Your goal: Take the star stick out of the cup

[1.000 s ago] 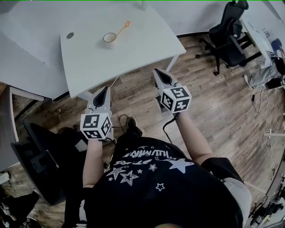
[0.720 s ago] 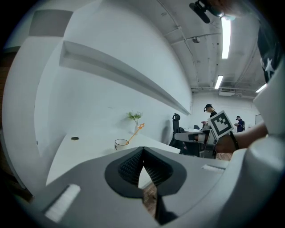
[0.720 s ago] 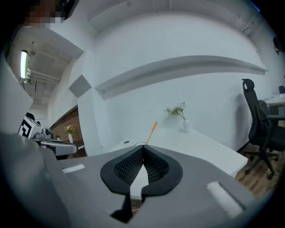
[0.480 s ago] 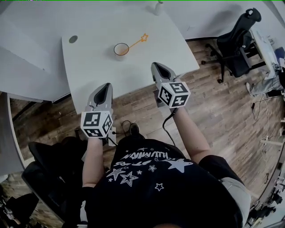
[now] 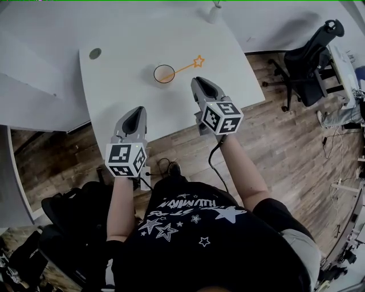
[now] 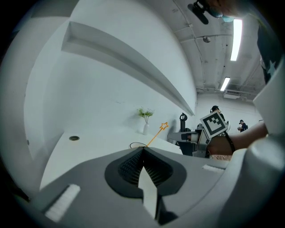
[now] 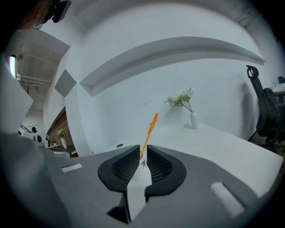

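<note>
A small cup (image 5: 164, 73) stands near the middle of the white table (image 5: 125, 85). An orange star stick (image 5: 183, 67) leans out of it to the right, star end up. My right gripper (image 5: 201, 83) hovers just right of the cup, below the star, its jaws a narrow gap apart with nothing between them. In the right gripper view the star stick (image 7: 149, 130) shows beyond that gripper (image 7: 143, 149). My left gripper (image 5: 136, 112) hangs over the table's near edge, shut and empty. The left gripper view shows that gripper (image 6: 142, 149), the cup (image 6: 137, 144) and the stick (image 6: 156, 133) ahead.
A small vase with green sprigs (image 5: 214, 12) stands at the table's far edge. A round cable hole (image 5: 95, 53) sits at the table's far left. A black office chair (image 5: 311, 63) stands on the wooden floor to the right, another dark chair (image 5: 63, 228) at lower left.
The view has moved closer to the table. Both grippers have gone forward from over the floor to over the table's near part, the right one up beside the cup.
</note>
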Demonstrator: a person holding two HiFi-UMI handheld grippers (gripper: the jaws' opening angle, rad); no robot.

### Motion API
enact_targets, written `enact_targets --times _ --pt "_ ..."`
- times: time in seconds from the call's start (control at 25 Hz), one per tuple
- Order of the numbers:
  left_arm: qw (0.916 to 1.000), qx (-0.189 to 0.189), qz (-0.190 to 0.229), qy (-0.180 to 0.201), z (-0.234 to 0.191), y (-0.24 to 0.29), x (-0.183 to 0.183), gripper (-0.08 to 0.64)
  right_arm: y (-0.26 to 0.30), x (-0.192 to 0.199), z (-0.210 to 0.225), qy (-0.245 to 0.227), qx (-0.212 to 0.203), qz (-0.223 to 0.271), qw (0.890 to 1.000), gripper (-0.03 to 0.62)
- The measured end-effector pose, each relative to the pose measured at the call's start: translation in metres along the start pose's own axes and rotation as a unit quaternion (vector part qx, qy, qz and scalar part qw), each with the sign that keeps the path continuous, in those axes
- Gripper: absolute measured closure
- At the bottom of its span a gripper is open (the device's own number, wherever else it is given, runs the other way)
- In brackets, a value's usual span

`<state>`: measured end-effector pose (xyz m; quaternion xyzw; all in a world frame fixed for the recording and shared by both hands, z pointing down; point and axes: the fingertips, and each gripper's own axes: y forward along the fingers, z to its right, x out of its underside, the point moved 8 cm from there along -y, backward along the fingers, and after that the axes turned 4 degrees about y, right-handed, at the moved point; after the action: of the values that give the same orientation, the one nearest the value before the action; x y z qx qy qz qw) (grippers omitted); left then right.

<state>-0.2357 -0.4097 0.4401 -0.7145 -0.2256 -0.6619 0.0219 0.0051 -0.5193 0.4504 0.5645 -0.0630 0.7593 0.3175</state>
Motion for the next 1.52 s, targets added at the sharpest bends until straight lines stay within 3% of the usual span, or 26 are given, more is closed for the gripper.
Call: enact_targets --times 0.24,0.84,1.16,1.52 --pt "0.9999 -0.002 -0.008 -0.007 -0.016 0.017 0.003 0.557 0.027 0.002 0.003 0.013 -0.006 -0.01 1.0 0.497" --pt "0.9999 -0.001 -0.016 -0.002 -0.033 0.029 0.006 0.557 0.054 0.001 0.006 0.042 0.007 -0.01 0.999 0.492" --pt "0.9998 -0.003 -0.018 -0.01 -0.037 0.027 0.008 0.557 0.06 -0.003 0.001 0.044 0.003 0.003 0.999 0.547" --pt "0.9998 -0.002 -0.018 -0.011 -0.031 0.022 0.011 0.557 0.051 -0.01 -0.009 0.024 -0.019 0.017 0.999 0.558"
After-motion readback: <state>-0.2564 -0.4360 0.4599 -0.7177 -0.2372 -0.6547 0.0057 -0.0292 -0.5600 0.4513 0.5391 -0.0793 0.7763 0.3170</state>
